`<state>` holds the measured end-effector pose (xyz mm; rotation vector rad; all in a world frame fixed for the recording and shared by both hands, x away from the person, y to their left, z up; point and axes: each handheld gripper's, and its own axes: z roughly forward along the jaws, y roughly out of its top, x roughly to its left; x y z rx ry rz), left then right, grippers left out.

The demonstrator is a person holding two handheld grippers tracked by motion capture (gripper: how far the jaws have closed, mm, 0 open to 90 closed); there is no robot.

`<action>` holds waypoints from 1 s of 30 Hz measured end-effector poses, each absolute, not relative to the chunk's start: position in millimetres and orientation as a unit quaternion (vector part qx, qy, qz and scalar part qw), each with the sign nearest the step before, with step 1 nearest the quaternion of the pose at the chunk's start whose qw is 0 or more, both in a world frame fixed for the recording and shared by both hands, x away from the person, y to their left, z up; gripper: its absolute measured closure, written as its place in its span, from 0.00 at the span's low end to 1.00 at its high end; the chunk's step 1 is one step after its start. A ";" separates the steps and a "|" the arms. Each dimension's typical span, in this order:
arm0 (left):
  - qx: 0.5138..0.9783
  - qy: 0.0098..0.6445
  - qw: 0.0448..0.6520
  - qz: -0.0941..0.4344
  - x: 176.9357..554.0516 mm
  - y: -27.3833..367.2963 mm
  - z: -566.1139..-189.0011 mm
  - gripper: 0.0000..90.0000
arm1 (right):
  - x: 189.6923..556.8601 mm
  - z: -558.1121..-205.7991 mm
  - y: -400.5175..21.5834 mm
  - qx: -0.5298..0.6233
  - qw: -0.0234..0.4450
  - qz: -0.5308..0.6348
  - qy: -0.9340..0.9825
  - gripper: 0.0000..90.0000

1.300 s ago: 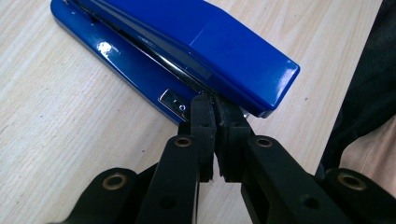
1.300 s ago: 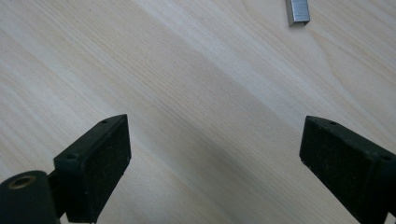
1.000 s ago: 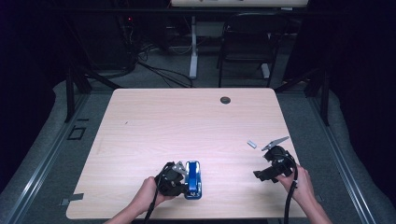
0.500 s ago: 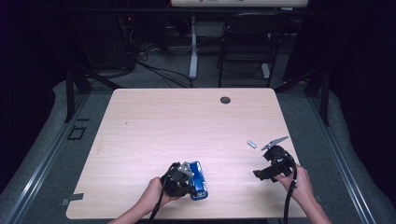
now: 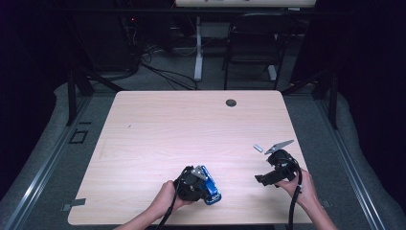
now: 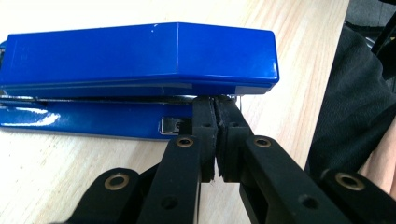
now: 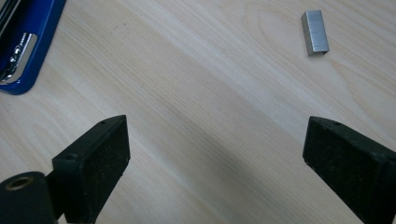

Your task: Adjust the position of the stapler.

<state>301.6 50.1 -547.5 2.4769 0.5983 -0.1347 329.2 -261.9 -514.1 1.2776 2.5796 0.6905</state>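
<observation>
A blue stapler (image 5: 211, 190) lies closed on the wooden table (image 5: 191, 124) near its front edge, angled slightly. My left gripper (image 5: 201, 184) is beside it on its left. In the left gripper view the stapler (image 6: 140, 56) lies crosswise, and my left gripper (image 6: 215, 100) is shut, pads together, tips poked against the gap at the stapler's front end. My right gripper (image 5: 266, 168) rests further right, apart from the stapler. Its jaws (image 7: 217, 140) stand wide open over bare wood. A short strip of staples (image 7: 314, 32) lies beyond them, also seen as a staple strip (image 5: 258, 147) from above.
A dark round grommet (image 5: 231, 102) sits near the table's far edge. A corner of the stapler (image 7: 21, 51) shows at the upper left of the right gripper view. A person's forearms come in over the front edge. Chairs and cables stand on the floor behind.
My left gripper has shifted a little to the right, and the stapler has moved with it and turned from straight to slanted. The right gripper has stayed put.
</observation>
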 end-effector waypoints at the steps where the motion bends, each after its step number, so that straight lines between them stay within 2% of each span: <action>1: 0.929 0.224 0.291 -0.050 301.6 50.1 -547.5 0.98 | 329.2 -514.1 -261.9 0.430 0.091 0.232 0.868 0.08; 16: 0.918 0.224 0.326 -0.038 309.5 19.4 -550.9 1.00 | 329.7 -514.2 -248.5 0.413 0.089 0.237 0.875 0.14; 22: 0.922 0.214 0.320 -0.047 310.2 16.0 -551.7 1.00 | 329.8 -514.2 -246.4 0.410 0.084 0.238 0.876 0.16; 25: 0.926 0.206 0.309 -0.063 311.0 18.5 -548.2 0.89 | 329.0 -514.3 -244.8 0.410 0.081 0.243 0.876 0.16; 28: 0.929 0.206 0.299 -0.066 311.3 24.2 -543.6 0.64 | 327.6 -513.7 -241.7 0.401 0.069 0.248 0.879 0.16; 30: 0.929 0.224 0.284 -0.071 313.9 33.4 -538.0 0.52 | 327.2 -512.5 -239.1 0.396 0.067 0.251 0.881 0.16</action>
